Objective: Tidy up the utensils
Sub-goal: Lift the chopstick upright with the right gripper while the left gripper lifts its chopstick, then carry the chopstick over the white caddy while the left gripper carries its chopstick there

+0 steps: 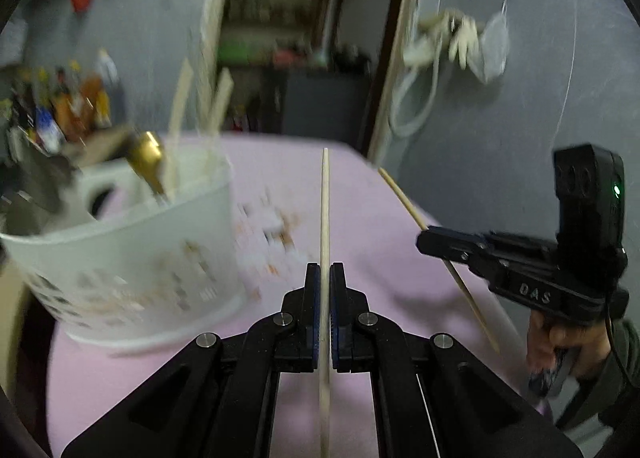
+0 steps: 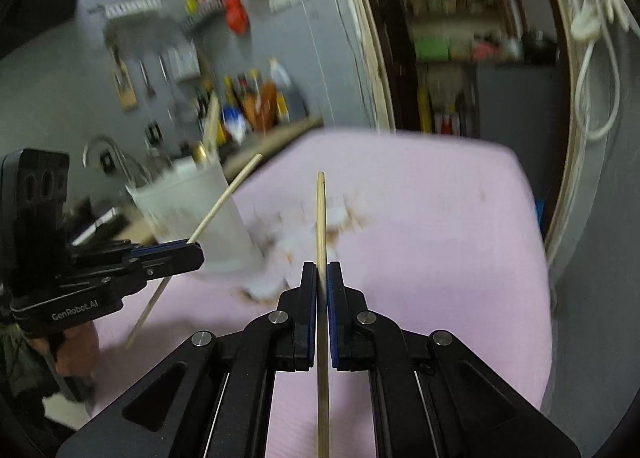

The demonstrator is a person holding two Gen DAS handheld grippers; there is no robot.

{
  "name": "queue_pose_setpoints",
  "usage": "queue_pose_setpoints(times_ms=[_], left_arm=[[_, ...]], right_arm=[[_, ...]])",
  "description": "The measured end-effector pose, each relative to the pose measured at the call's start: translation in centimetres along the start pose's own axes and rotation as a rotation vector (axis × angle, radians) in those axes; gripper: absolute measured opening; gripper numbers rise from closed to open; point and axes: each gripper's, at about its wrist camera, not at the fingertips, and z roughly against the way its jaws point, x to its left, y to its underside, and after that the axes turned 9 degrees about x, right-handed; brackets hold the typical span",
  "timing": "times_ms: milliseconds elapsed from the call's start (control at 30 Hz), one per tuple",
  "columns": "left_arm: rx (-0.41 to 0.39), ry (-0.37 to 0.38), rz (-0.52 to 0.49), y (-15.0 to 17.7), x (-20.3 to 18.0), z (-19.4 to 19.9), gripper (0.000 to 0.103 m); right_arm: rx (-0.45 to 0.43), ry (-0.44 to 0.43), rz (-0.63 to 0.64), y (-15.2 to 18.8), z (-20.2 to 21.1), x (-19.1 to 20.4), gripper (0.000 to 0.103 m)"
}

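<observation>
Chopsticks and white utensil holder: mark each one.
Left chopstick [image 1: 325, 210], left wrist view, on the shaft above the fingers.
Right chopstick [image 2: 320, 218], right wrist view, on the shaft above the fingers.
White utensil holder [image 1: 132, 258], left wrist view, on its side wall.

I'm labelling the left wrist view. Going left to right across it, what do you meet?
White utensil holder → chopstick clamped in the left gripper → second chopstick clamped in the right gripper → hand holding that gripper.
</observation>
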Motion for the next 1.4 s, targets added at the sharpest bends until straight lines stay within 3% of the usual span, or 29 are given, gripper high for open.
queue_pose_setpoints(times_ms=[100,300,533,700,833,1000,1200,1400], left_arm=[[-0.094,-0.035,0.016,0.0,0.0,1.7,0.002],[-0.305,-0.082,0.047,-1.2,-0.1,4.7,0.002],[-0.491,-0.090,0.064,-3.8,2.0,9.1,0.002],[-0.584,-0.161,0.107,-5.4,5.5,11.2,0.002],[-0.636,-0.235,0.144,-5.8,7.9,11.8,0.002],[-0.680,-0.255,0.234,-5.6,12.2,12.3,0.002],[-0.750,-0.120,0.426,-4.3,18.8,13.2,0.002],[-0.762,-0.103,0.518,-3.4,21.4,12.5,0.002]], right_arm=[[-0.143,0.008,0.040,-0.7,1.8,1.9,0.003],[-0.335,-0.013,0.125,-3.5,3.1,5.3,0.003],[-0.517,-0.124,0.132,-6.9,2.6,8.1,0.003],[-0.616,-0.103,0.118,-9.1,1.3,10.3,0.003],[-0.674,-0.057,0.118,-10.0,0.0,11.8,0.003],[-0.713,-0.079,0.106,-10.9,-2.0,12.5,0.003],[-0.749,-0.149,0.046,-10.9,-4.2,12.0,0.003],[-0.760,-0.132,0.027,-10.4,-5.6,11.4,0.003]])
